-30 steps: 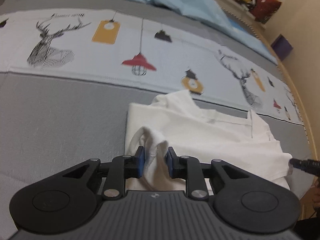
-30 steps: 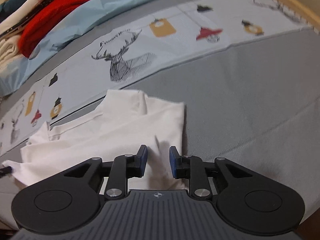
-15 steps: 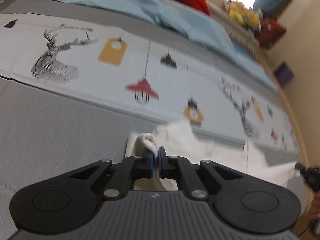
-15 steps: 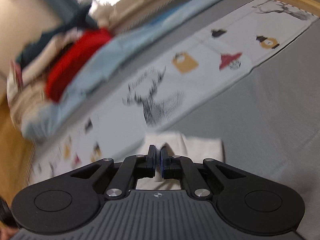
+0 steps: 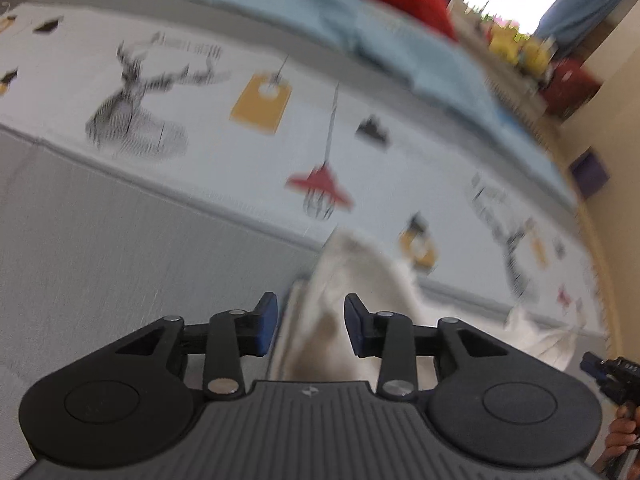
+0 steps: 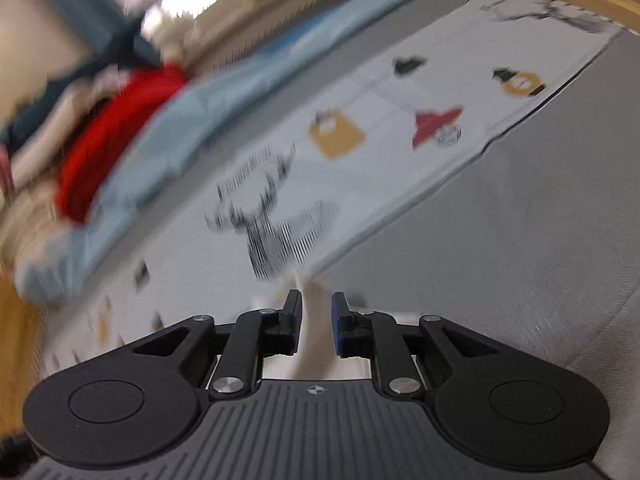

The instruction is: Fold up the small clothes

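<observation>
While both views are motion-blurred, the white garment (image 5: 352, 280) lies bunched on the grey mat (image 5: 120, 248), its far edge at the printed deer cloth (image 5: 240, 120). L gripper (image 5: 311, 322) gapes wide, a fabric ridge between its 2 pads, ungripped. R gripper (image 6: 316, 322) is partly open w/ a white fold (image 6: 314, 320) in the gap; contact unclear. Red clothing (image 6: 108, 152) sits beyond the cloth.

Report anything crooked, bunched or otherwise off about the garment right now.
The white garment is not flat: a fold stands up in a ridge between the open left tongs, and more cloth pokes up between the open right tongs. Neither grips it. Both views are motion-blurred, so finer creases cannot be judged.
</observation>
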Motion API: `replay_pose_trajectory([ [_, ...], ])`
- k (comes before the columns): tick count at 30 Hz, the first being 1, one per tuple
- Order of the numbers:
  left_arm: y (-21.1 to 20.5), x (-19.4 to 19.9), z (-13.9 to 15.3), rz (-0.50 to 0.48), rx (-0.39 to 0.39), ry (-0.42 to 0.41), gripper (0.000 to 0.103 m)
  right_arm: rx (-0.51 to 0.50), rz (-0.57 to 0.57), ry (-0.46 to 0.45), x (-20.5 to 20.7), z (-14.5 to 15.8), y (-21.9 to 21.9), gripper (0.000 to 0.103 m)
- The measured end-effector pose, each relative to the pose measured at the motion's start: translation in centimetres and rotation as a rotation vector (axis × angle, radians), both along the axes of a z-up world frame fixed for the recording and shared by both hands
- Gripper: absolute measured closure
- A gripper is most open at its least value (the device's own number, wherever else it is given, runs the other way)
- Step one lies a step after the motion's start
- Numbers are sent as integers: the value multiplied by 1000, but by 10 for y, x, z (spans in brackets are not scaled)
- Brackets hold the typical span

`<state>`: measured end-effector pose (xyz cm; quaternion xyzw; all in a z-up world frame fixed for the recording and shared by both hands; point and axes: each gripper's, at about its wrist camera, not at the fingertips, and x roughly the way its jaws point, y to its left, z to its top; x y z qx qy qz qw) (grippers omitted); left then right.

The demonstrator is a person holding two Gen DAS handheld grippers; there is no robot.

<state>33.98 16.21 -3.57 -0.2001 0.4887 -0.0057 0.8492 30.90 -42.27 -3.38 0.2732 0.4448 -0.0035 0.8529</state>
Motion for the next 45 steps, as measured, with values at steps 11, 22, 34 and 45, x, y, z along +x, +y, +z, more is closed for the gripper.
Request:
replay_pose_trajectory([
  [11, -16, 30, -25, -45, 63, 7, 51, -191, 180, 28, 29, -22, 36, 83],
  [22, -22, 48, -26, -120, 123, -55, 98, -187, 195, 22, 67, -44, 39, 82],
  [34, -22, 60, -7, -48, 159, -179, 97, -204, -110, -143, 71, -10, 13, 103],
  [45, -17, 27, 9, -221, 44, -103, 74, -105, 208, -19, 28, 1, 12, 89],
])
